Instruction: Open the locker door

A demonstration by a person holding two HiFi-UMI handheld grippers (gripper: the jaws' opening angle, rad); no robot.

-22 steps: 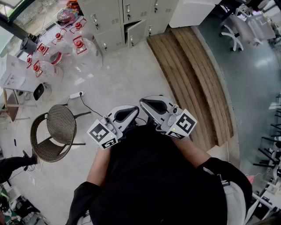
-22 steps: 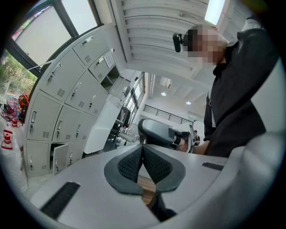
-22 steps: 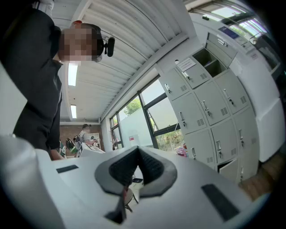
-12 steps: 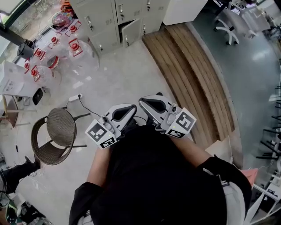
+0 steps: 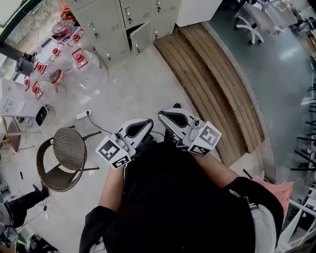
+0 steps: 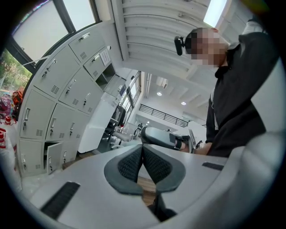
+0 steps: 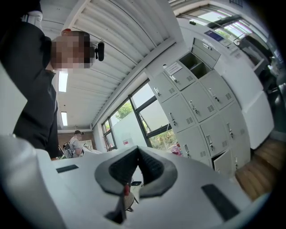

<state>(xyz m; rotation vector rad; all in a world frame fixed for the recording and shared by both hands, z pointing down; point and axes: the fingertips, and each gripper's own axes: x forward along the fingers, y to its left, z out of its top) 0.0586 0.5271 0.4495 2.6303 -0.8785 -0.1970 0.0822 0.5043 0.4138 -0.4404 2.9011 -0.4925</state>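
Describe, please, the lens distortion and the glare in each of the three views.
Head view: the wooden steps bend in an arc. Left gripper view: dark round border, lockers bow, ceiling light washed out. Right gripper view: same border, bright window.

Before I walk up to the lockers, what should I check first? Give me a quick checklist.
1. Left claw empty: ok, shut on nothing.
2. Right claw empty: ok, shut on nothing.
3. Lockers within reach: not ok, they stand far ahead.
4. Which door to open: cannot tell; one bottom-row door stands ajar.
5. Walking path: probably ok; the wicker chair and power strip lie off to the left.
6. Water jugs by the lockers: ok, left of the ajar door.
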